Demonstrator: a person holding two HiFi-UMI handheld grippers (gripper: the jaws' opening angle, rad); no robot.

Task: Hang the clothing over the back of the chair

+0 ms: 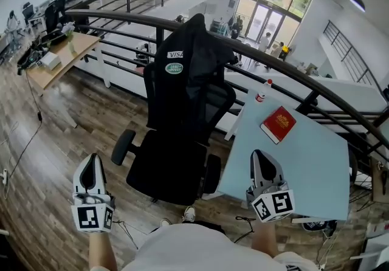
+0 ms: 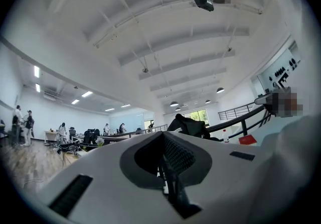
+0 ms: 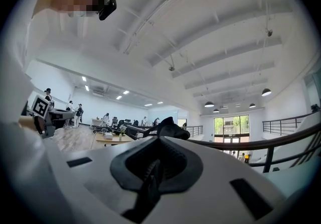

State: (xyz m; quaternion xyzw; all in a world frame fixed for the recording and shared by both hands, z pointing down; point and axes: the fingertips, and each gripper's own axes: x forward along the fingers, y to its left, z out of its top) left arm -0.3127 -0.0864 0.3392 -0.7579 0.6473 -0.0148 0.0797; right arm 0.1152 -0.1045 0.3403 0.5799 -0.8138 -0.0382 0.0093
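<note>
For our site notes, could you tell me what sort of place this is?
Probably an open-plan office, on an upper level: an office chair, a desk with gear, and a railing over a lower floor.

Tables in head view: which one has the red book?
The light-blue table right of the chair; the red book lies on it. The wooden desk at far left shows none.

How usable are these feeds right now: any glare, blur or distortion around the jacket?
Head view: sharp, evenly lit; fisheye bows the railing; the black jacket shows little fold detail. Left gripper view: dark corners, jacket tiny and distant. Right gripper view: likewise, with bright windows beyond.
</note>
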